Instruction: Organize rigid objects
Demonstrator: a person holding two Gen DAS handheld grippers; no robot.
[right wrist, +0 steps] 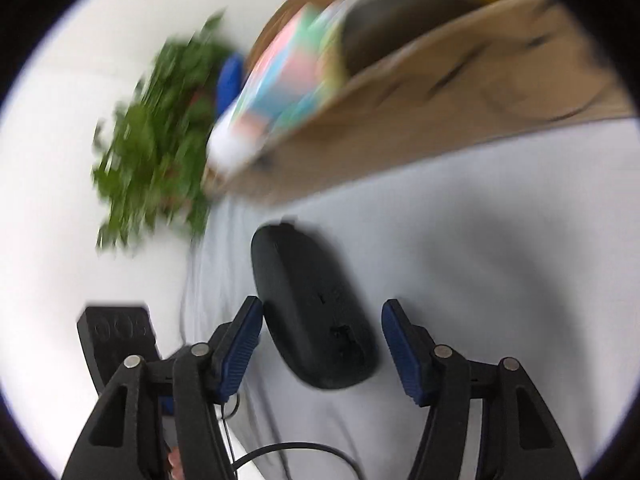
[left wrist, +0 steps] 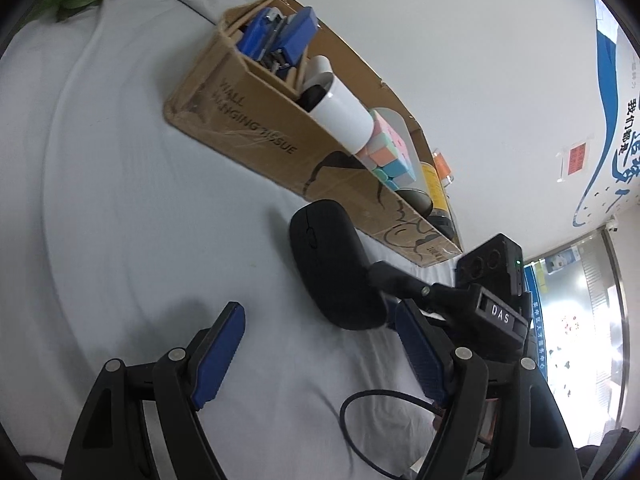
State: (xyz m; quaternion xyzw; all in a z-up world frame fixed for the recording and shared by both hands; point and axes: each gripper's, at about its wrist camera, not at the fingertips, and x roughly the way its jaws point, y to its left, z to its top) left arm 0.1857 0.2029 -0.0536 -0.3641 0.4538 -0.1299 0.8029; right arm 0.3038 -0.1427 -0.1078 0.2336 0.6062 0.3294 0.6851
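Note:
A black computer mouse (left wrist: 332, 268) lies on the grey cloth in front of a long cardboard box (left wrist: 256, 136). In the right wrist view the mouse (right wrist: 312, 308) sits between the two blue-padded fingers of my right gripper (right wrist: 322, 320), which is open around it; the left pad (right wrist: 240, 344) is close to its side. My left gripper (left wrist: 320, 324) is open and empty, just left of the mouse. The right gripper's finger (left wrist: 394, 276) shows against the mouse in the left wrist view. The box holds a blue stapler (left wrist: 280, 36), a white mug (left wrist: 340, 112) and a pastel cube (left wrist: 390, 152).
Further along the box are a yellow-labelled jar (left wrist: 434, 188) and a dark round item (left wrist: 416, 200). A green plant (right wrist: 156, 148) stands at the box's far end by the white wall. A black cable (left wrist: 360, 432) runs near the grippers. The right wrist view is blurred.

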